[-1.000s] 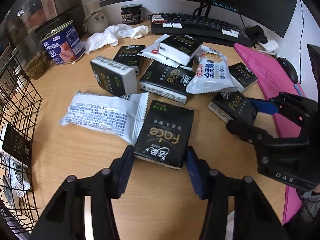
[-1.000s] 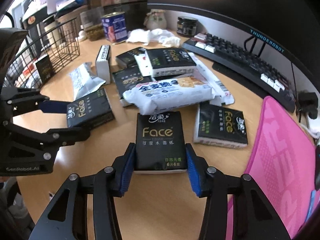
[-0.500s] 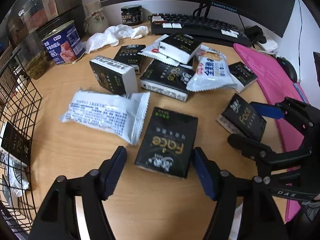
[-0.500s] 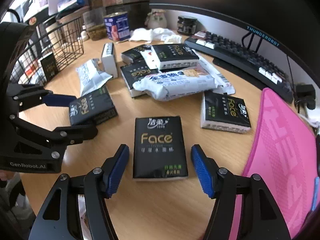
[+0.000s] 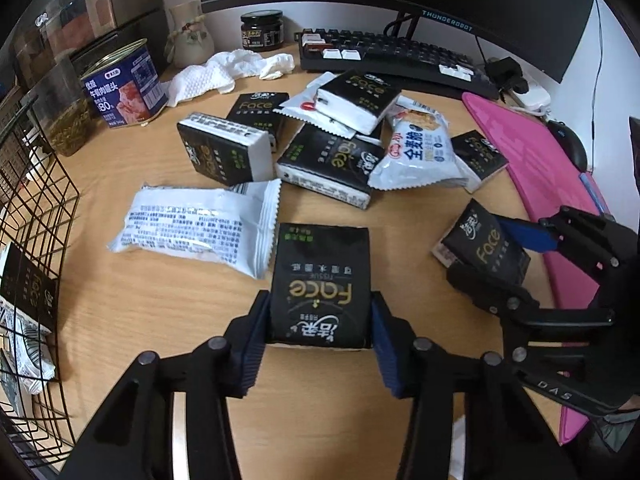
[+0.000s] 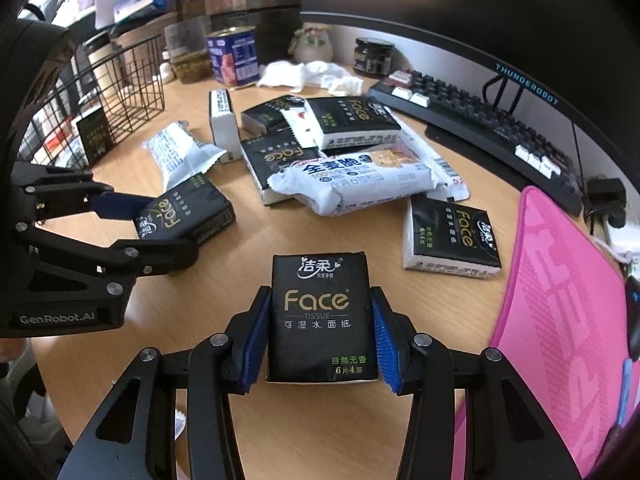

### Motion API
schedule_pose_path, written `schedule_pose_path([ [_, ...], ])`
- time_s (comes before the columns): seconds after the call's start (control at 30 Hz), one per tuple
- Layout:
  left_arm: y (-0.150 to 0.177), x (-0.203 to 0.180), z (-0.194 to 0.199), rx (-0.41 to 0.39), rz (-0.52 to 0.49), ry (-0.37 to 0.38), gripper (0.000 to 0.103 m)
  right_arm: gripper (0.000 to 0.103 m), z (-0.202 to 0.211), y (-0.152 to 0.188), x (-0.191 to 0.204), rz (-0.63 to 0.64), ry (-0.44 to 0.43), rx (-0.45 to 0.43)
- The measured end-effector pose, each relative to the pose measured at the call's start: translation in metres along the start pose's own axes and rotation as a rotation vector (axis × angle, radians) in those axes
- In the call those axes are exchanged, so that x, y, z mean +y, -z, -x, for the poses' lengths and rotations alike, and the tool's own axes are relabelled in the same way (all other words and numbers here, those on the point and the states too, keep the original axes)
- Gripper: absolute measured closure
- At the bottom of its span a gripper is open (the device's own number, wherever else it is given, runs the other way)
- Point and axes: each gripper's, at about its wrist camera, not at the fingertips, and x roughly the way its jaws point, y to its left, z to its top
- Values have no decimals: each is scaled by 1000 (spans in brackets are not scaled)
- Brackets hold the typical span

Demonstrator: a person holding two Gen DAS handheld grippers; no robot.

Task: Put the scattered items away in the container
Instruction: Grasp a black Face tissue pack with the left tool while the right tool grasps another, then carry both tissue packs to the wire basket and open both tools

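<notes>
My left gripper (image 5: 318,334) is shut on a black Face tissue pack (image 5: 320,288) on the wooden desk; it also shows in the right wrist view (image 6: 176,216). My right gripper (image 6: 320,336) is shut on another black Face tissue pack (image 6: 320,312), seen in the left wrist view (image 5: 486,246) tilted. More tissue packs (image 5: 224,152) and white snack bags (image 5: 196,224) lie scattered in a heap (image 6: 352,176) mid-desk. The black wire basket (image 5: 28,248) stands at the left with a few packs inside; it also shows in the right wrist view (image 6: 108,100).
A blue tin can (image 5: 124,88), glass jar (image 5: 60,120), crumpled white cloth (image 5: 228,72), dark jar (image 5: 262,34) and keyboard (image 5: 392,60) line the back. A pink mat (image 6: 560,320) lies right, with a mouse (image 5: 568,148) on it.
Both grippers were open around their tissue packs half a second ago; both have now closed on them. The right one's pack now sits tilted.
</notes>
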Motion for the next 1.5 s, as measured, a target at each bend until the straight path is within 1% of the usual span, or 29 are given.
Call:
schedule_pose_path([
  [0.2, 5, -3, 18, -33, -11, -17, 50, 57, 15, -4, 7, 0, -9, -27],
  [0.33, 4, 2, 39, -77, -2, -27, 50, 57, 29, -12, 23, 27, -29, -55],
  [0.43, 3, 12, 57, -117, 14, -70, 50, 57, 39, -24, 39, 58, -50, -85],
  [0.53, 1, 36, 81, -158, 47, -96, 50, 57, 49, -42, 59, 98, -73, -122],
  [0.7, 1, 88, 136, -256, 134, -182, 50, 57, 67, -87, 102, 186, -122, -198],
  [0.77, 6, 117, 156, -286, 188, -221, 50, 57, 72, -108, 124, 221, -163, -230],
  [0.83, 15, 146, 166, -297, 254, -263, 50, 57, 72, -128, 147, 253, -200, -243],
  [0.9, 27, 178, 171, -294, 322, -296, 50, 57, 70, -145, 172, 281, -235, -256],
  [1.03, 55, 225, 162, -267, 433, -320, 50, 57, 58, -168, 224, 338, -299, -252],
  [1.17, 62, 241, 157, -251, 440, -323, 50, 57, 43, -178, 263, 379, -338, -244],
  [1.23, 65, 249, 156, -255, 457, -333, 50, 57, 37, -179, 274, 392, -355, -241],
  [1.33, 69, 257, 149, -239, 472, -311, 50, 57, 24, -179, 282, 418, -353, -217],
  [1.4, 69, 258, 148, -236, 474, -311, 50, 56, 20, -180, 281, 402, -356, -220],
  [1.5, 69, 257, 147, -242, 474, -301, 50, 56, 14, -180, 277, 398, -371, -199],
])
